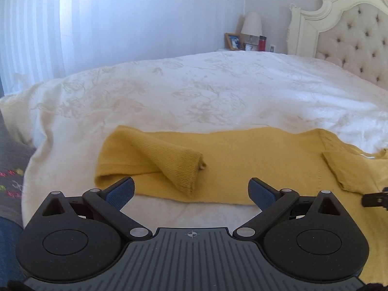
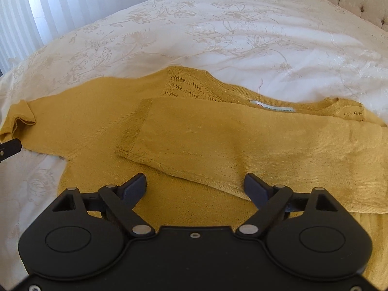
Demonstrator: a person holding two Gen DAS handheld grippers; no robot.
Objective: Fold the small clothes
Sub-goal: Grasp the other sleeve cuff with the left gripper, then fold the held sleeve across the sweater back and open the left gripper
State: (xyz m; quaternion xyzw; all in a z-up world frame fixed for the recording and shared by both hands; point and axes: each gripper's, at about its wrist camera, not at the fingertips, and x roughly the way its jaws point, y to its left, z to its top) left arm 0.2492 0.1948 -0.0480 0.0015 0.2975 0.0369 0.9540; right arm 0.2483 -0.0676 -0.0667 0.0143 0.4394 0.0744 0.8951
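Observation:
A mustard-yellow knit sweater (image 1: 242,160) lies flat on the white bed. Its left sleeve (image 1: 169,160) is folded in over the body, cuff pointing toward me. My left gripper (image 1: 191,189) is open and empty, just in front of the sweater's near edge. In the right wrist view the sweater (image 2: 92,126) shows its neckline and white label (image 2: 274,106). The right sleeve (image 2: 242,145) is folded across the chest. My right gripper (image 2: 195,189) is open and empty, low over the sweater's body below that sleeve.
A white floral-embroidered bedspread (image 1: 194,92) covers the bed. A tufted cream headboard (image 1: 351,38) stands at the right. A nightstand behind holds a lamp (image 1: 251,28), a photo frame (image 1: 233,41) and a red bottle (image 1: 262,43). A dark patterned rug (image 1: 12,179) lies at the left.

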